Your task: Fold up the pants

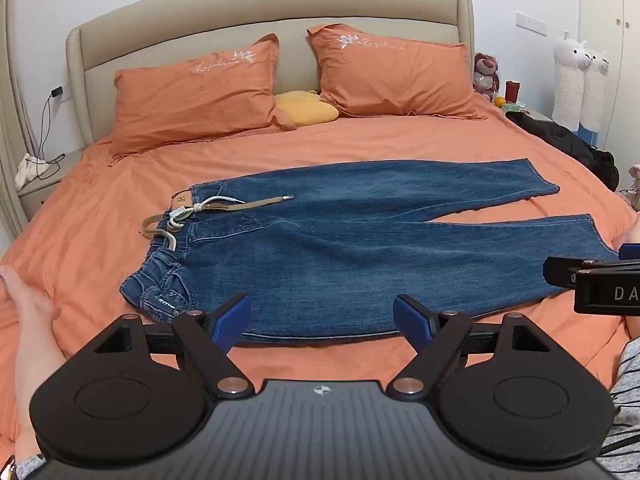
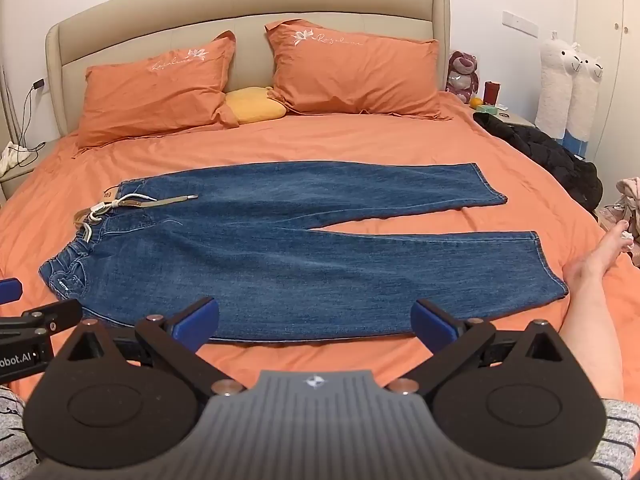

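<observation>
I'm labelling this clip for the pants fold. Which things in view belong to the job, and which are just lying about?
Part of the job:
- jeans, spread flat on the bed
- left gripper, open
- right gripper, open

Lying about:
- orange pillows
- yellow cushion
- black jacket
- plush bear
- llama plushes

A home bedroom: a wide bed in orange sheets with a padded beige headboard, two matching pillows, plush toys by the far right nightstand, a charger cable at left.
</observation>
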`<state>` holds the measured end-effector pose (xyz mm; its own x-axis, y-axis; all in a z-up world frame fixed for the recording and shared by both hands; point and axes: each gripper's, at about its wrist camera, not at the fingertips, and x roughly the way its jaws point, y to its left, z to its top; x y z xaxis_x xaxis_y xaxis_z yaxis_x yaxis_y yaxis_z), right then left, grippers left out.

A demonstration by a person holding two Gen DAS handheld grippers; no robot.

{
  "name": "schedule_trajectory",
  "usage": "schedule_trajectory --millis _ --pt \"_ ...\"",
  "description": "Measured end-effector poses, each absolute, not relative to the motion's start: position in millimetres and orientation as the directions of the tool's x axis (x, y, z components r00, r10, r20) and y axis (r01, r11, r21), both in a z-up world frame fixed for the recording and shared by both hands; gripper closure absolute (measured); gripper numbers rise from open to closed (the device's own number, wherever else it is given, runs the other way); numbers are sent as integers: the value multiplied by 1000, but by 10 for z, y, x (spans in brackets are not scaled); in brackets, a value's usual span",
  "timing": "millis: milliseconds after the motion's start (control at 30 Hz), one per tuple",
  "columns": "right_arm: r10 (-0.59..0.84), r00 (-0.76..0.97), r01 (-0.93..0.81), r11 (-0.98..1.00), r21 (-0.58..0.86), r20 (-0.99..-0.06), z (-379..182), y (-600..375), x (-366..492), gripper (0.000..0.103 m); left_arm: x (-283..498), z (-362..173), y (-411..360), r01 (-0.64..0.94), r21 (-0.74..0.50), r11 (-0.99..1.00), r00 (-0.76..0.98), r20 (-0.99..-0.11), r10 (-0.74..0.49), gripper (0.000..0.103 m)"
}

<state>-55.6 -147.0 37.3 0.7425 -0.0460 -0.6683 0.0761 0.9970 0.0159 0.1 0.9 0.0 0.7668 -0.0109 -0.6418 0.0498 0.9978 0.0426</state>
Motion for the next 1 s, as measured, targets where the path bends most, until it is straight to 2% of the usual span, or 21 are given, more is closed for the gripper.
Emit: schedule_trajectory --millis 1000 --pt "1 730 48 997 54 -684 347 -1448 -513 5 5 65 150 -3 47 999 761 -648 33 8"
